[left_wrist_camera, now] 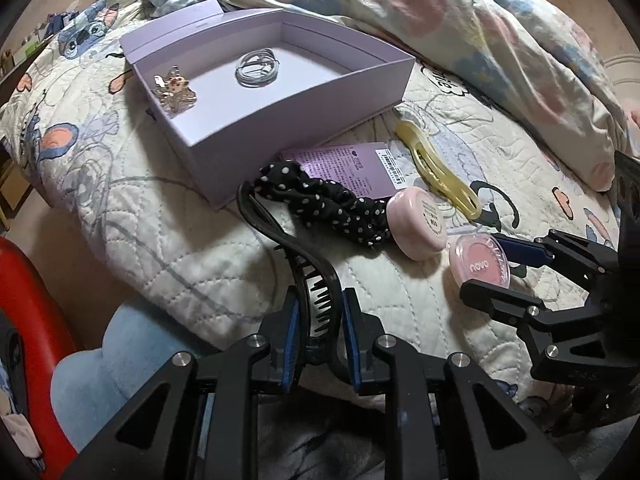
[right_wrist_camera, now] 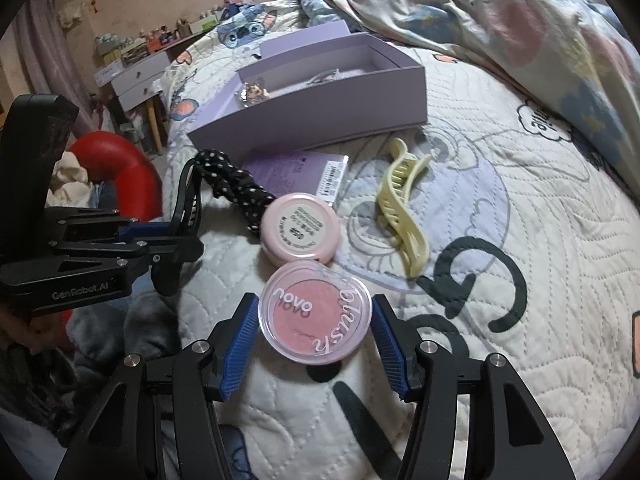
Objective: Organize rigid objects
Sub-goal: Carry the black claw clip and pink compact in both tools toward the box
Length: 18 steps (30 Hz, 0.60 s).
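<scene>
I am partway through tidying the loose things on the bed (right_wrist_camera: pixel 500 216) into the lilac box (left_wrist_camera: pixel 304 120). Two things already lie in the box: a coiled white cable (left_wrist_camera: pixel 256 68) near the middle of its floor and a small gold star charm (left_wrist_camera: pixel 174 88) toward its left end. The rest of the floor is bare, so by my reckoning there is room for what is left.

My left gripper (left_wrist_camera: pixel 320 336) is clenched on the black claw clip (left_wrist_camera: pixel 298 256), its blue pads pressing both sides of the toothed end while the clip's long curved back reaches out toward the box. I judge this to be the piece now on its way in.

My right gripper (right_wrist_camera: pixel 316 340) has its jaws standing either side of the clear-lidded pink blush compact (right_wrist_camera: pixel 314 312). The pads look to be at its rim or just off it; I cannot tell from these views whether they truly press on it, and the compact seems to rest on the quilt.

Outside the box lie the black polka-dot scrunchie (left_wrist_camera: pixel 324 200), the round pink case (right_wrist_camera: pixel 300 226) touching the compact, the yellow claw clip (right_wrist_camera: pixel 404 216) a little apart to the right, and a purple printed card (right_wrist_camera: pixel 296 172) lying just in front of the box, partly under the scrunchie. So two pieces are stowed, one is in hand, one is lined up, and by my count two rigid ones wait; the scrunchie is soft and may not belong.
</scene>
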Each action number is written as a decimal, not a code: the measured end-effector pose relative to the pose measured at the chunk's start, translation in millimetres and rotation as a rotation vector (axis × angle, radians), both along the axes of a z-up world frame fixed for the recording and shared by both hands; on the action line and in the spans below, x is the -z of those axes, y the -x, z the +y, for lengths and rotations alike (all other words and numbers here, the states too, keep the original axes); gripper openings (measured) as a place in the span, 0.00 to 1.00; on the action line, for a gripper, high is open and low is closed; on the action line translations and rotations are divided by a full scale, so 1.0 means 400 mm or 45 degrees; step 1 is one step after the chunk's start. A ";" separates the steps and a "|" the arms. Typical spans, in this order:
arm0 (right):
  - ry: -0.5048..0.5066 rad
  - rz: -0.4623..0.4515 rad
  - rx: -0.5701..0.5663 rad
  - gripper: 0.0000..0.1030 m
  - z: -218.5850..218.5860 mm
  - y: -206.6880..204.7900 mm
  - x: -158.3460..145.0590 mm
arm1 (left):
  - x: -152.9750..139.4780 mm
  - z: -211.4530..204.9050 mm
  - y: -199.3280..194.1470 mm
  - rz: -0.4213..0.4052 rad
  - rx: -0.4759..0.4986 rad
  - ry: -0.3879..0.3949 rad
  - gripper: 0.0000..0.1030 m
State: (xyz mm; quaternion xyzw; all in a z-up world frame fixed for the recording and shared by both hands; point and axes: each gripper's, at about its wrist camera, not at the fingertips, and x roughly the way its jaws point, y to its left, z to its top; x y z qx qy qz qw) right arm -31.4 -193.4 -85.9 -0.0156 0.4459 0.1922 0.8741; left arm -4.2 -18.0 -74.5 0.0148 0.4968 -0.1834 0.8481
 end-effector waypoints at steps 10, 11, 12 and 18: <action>-0.036 -0.062 -0.082 0.54 0.041 -0.002 -0.038 | -0.054 0.025 0.025 -0.066 -0.071 0.018 0.19; -0.039 -0.068 -0.092 0.54 0.046 -0.003 -0.042 | -0.060 0.028 0.027 -0.073 -0.078 0.018 0.19; -0.044 -0.072 -0.103 0.54 0.051 -0.004 -0.046 | -0.066 0.033 0.029 -0.081 -0.090 0.018 0.19; -0.074 -0.100 -0.155 0.54 0.077 -0.014 -0.065 | -0.092 0.056 0.028 -0.113 -0.132 0.024 0.19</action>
